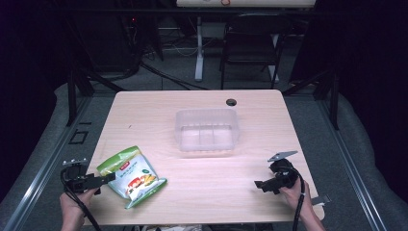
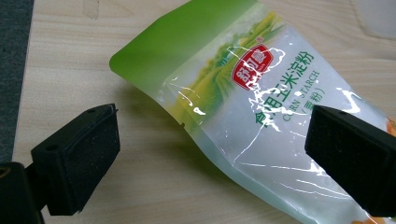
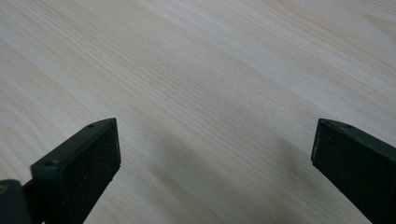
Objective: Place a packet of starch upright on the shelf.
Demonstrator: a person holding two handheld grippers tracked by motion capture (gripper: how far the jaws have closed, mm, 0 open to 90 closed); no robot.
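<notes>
A corn starch pouch is being approached by the wide-spread left gripper, nothing yet placed in the empty container, while the right gripper is being held wide over bare counter.

Cut off and too small to read

Your left gripper view crops the corn starch bag at right and bottom, one jaw overlapping it. From above, its print is too small to read.
</notes>
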